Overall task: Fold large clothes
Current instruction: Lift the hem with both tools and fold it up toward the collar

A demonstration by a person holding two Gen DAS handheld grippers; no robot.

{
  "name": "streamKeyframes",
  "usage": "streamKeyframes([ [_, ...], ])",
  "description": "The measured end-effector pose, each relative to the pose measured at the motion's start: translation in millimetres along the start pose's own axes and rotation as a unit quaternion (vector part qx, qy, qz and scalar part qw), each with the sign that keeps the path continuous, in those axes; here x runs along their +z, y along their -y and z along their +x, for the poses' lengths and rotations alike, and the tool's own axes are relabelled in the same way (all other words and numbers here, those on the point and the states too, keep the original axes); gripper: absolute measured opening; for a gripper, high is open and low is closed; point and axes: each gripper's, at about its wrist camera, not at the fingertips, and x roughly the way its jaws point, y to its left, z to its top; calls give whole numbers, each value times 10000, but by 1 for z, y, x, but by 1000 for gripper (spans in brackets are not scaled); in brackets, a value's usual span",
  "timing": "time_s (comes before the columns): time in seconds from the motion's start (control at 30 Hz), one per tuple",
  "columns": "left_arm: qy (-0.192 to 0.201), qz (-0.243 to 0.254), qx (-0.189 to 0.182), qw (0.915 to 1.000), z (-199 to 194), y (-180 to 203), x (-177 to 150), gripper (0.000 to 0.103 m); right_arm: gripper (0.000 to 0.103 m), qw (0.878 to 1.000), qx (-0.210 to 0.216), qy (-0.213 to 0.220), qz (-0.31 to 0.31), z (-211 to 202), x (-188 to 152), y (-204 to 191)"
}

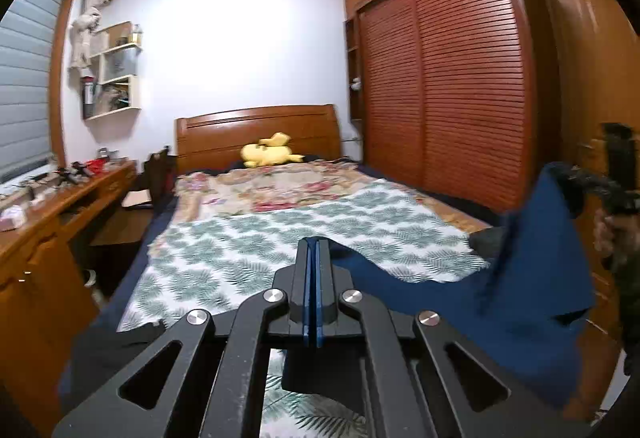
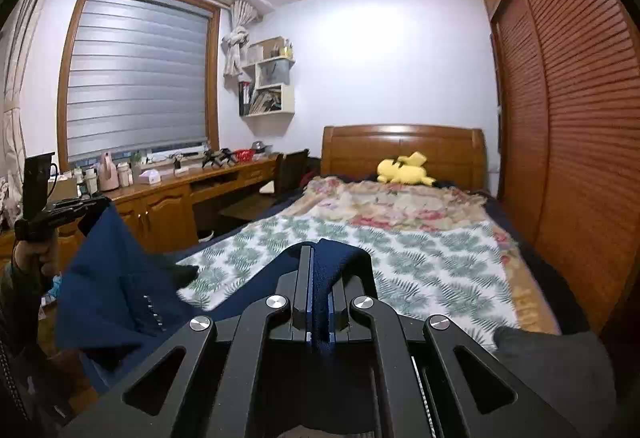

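A large dark blue garment (image 1: 532,278) hangs in the air between my two grippers, above the foot of the bed. My left gripper (image 1: 316,244) is shut, with a thin edge of the blue cloth pinched between its jaws. My right gripper (image 2: 320,250) is shut on a thicker fold of the same garment (image 2: 112,278), which bulges over its fingertips. Each view shows the other gripper holding a raised corner: the right one (image 1: 596,186) in the left wrist view, the left one (image 2: 68,212) in the right wrist view. A row of small buttons shows on the cloth.
The bed (image 2: 400,258) carries a leaf-print blanket, a floral quilt and a yellow plush toy (image 2: 404,170) by the headboard. A wooden desk (image 2: 180,194) with clutter and a chair stand left. A slatted wardrobe (image 1: 452,78) runs along the right. A dark garment (image 2: 552,362) lies at the bed's near corner.
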Motion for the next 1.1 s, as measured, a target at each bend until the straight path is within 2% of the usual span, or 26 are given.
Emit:
streamKeyframes([
  [0.1,-82,-114,8,9999,11,-8,-6,2,5,9999,-94,-93,20,-8,-11,-3],
  [0.2,-336,-172,84,9993,41,-11,-20,2,5,9987,-270,-431,-34,15,-31,-13],
  [0.37,-889,-257,95,9957,105,-14,-45,2,5,9924,-522,-1117,-37,89,-71,-8],
  [0.53,-1326,-438,41,9902,167,-20,-69,2,5,9851,-803,-1520,20,160,-93,-1],
  [0.63,-1626,-299,-52,9862,185,-11,-80,2,5,9796,-843,-1814,169,189,-106,2],
  [0.73,-1697,-151,-21,9854,187,1,-92,4,16,9728,-922,-2121,157,209,-114,1],
  [0.8,-1642,-85,-32,9864,182,6,-98,17,32,9703,-1017,-2190,126,220,-111,7],
  [0.83,-1578,-75,-13,9874,178,8,-100,35,46,9693,-1073,-2210,131,235,-103,11],
  [0.87,-1516,-83,-10,9884,175,8,-101,52,52,9684,-1121,-2225,152,237,-104,10],
  [0.9,-1425,-115,-43,9897,168,10,-105,60,52,9683,-1118,-2226,171,238,-104,9],
  [0.93,-1383,-151,-68,9902,165,11,-107,73,52,9685,-1101,-2229,173,240,-102,8],
  [0.97,-1335,-193,-78,9908,161,12,-111,78,52,9684,-1071,-2246,158,240,-102,4],
  [1.1,-1281,-351,-108,9911,149,16,-131,78,52,9703,-792,-2286,10,226,-110,-10],
])
